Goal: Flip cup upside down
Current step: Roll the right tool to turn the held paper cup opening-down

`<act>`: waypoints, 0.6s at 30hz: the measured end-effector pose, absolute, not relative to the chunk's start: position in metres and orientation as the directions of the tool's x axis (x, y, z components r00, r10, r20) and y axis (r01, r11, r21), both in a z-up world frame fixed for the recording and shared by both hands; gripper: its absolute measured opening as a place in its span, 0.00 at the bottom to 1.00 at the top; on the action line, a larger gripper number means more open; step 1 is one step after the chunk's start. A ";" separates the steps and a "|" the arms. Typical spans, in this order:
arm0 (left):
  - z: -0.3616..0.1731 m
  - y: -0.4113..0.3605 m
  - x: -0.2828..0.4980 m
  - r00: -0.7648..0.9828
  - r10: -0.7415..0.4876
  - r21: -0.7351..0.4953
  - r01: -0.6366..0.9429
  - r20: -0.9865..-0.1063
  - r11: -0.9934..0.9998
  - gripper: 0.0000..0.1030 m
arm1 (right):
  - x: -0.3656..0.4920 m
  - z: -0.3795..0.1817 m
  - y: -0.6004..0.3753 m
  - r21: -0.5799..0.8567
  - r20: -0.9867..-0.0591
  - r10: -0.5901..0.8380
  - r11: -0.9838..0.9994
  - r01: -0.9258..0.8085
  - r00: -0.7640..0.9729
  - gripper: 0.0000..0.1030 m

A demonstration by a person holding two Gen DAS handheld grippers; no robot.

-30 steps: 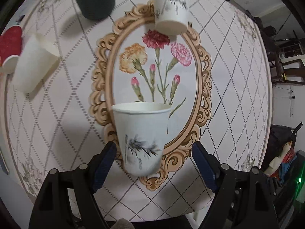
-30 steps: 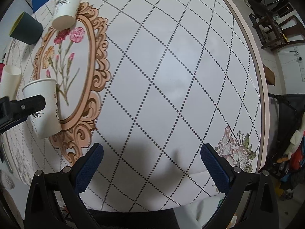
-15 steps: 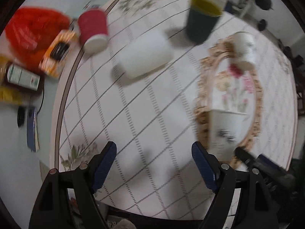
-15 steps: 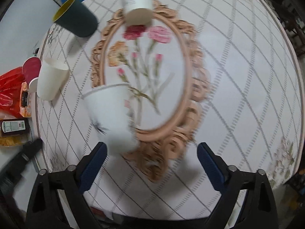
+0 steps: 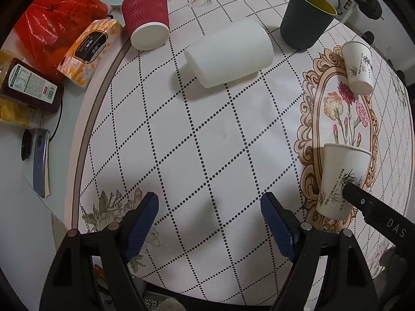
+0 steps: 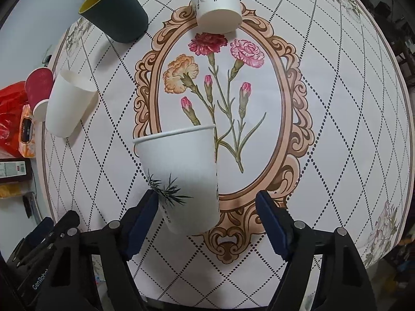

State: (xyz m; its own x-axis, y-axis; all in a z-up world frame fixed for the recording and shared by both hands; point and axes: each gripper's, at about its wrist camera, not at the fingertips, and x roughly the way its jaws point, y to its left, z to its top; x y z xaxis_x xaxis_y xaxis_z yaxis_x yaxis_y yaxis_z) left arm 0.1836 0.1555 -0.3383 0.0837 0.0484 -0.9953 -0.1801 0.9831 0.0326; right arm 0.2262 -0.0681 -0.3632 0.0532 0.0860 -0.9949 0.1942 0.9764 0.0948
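Our right gripper [image 6: 206, 213] has just been closing around the white paper cup with bamboo print [image 6: 181, 178], standing on the flowered tablecloth [image 6: 324, 103]; its fingers don't squeeze yet; our left gripper [image 5: 209, 224] is spread, empty; a lopsided pinch could tip the cup.

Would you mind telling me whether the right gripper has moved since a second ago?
Yes. The right gripper has swung left from bare tablecloth to the bamboo-print cup at the oval flower frame; its jaws have just been closing, with the cup between them.
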 end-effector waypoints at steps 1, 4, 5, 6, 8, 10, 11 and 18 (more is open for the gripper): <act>-0.339 0.155 0.183 0.080 0.050 0.035 -0.179 -0.996 0.983 0.78 | 0.227 -0.364 -0.068 0.097 -0.995 0.089 0.977 0.192 0.051 0.77; -0.339 0.153 0.182 0.077 0.052 0.037 -0.184 -0.996 0.982 0.78 | 0.228 -0.363 -0.067 0.098 -0.995 0.092 0.978 0.185 0.046 0.77; -0.339 0.153 0.181 0.077 0.057 0.042 -0.187 -0.995 0.981 0.78 | 0.229 -0.363 -0.067 0.103 -0.994 0.097 0.978 0.181 0.045 0.77; -0.338 0.152 0.179 0.076 0.059 0.044 -0.193 -0.995 0.980 0.78 | 0.228 -0.361 -0.068 0.111 -0.993 0.105 0.978 0.177 0.045 0.77; -0.336 0.152 0.175 0.077 0.058 0.041 -0.211 -0.995 0.977 0.78 | 0.226 -0.358 -0.071 0.128 -0.992 0.125 0.979 0.160 0.028 0.77; -0.333 0.150 0.171 0.081 0.057 0.037 -0.225 -0.995 0.974 0.78 | 0.222 -0.349 -0.076 0.138 -0.990 0.139 0.981 0.135 0.004 0.77; -0.333 0.149 0.169 0.084 0.057 0.036 -0.232 -0.995 0.972 0.78 | 0.221 -0.340 -0.078 0.146 -0.989 0.148 0.984 0.101 -0.006 0.77; -0.332 0.149 0.153 0.085 0.086 0.056 -0.304 -0.993 0.951 0.79 | 0.208 -0.254 -0.041 -0.157 -0.982 -0.074 0.826 -0.542 0.171 0.89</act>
